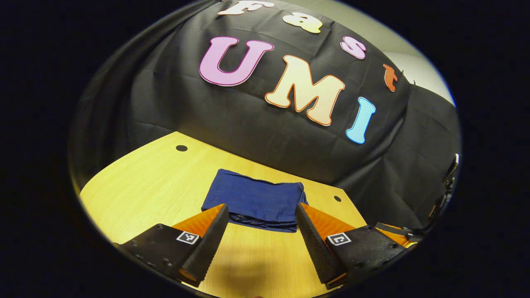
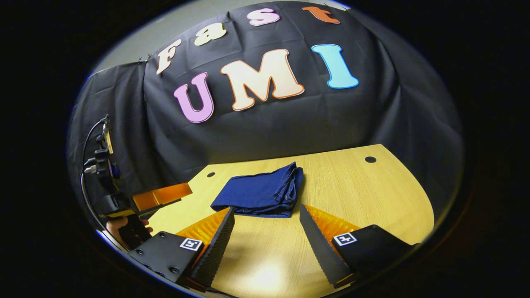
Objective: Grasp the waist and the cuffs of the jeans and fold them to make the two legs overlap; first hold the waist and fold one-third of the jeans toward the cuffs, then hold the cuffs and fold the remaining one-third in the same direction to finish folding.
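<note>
Lying folded into a compact dark-blue stack, the jeans (image 1: 256, 200) rested on the wooden table (image 1: 149, 186) toward its far side, close to the black cloth wall. In the left gripper view, the left gripper (image 1: 261, 236) hung above the near part of the table with its jaws spread wide, holding nothing, the bundle just beyond the fingertips and apart from them. In the right gripper view, the right gripper (image 2: 267, 238) was likewise released and empty, the jeans (image 2: 260, 191) just beyond it, their layered edges showing on the right side. At the left of that view, a hand (image 2: 124, 227) gripped the handle of the other gripper.
</note>
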The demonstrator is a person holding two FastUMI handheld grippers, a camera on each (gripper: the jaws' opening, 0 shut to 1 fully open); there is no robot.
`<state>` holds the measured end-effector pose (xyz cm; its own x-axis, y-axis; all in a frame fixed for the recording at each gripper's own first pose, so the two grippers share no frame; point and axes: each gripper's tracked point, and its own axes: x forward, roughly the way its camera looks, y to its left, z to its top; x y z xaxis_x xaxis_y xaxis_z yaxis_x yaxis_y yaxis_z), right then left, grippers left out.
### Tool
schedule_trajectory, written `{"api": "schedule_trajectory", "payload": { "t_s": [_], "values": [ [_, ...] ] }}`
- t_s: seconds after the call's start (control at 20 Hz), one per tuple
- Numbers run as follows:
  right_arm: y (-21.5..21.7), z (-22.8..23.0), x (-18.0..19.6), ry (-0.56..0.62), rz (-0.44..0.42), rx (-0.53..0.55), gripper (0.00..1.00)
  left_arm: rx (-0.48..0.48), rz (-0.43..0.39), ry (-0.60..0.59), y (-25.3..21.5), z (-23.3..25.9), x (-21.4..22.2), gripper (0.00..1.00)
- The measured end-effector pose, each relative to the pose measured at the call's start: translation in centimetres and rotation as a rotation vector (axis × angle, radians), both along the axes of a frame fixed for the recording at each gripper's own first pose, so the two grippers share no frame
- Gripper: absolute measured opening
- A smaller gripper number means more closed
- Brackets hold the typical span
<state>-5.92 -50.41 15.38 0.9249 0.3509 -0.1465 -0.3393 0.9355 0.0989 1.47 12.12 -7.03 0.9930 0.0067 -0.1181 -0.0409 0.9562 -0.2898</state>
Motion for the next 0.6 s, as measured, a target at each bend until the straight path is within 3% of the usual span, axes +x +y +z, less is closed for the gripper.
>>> {"api": "schedule_trajectory", "payload": {
  "t_s": [0.6],
  "values": [
    [0.0,-0.3,-1.3,-0.011,-0.105,0.024,0.98,0.049,-0.128,0.088,-0.3,-2.7,-0.3,0.96]
  ]
}}
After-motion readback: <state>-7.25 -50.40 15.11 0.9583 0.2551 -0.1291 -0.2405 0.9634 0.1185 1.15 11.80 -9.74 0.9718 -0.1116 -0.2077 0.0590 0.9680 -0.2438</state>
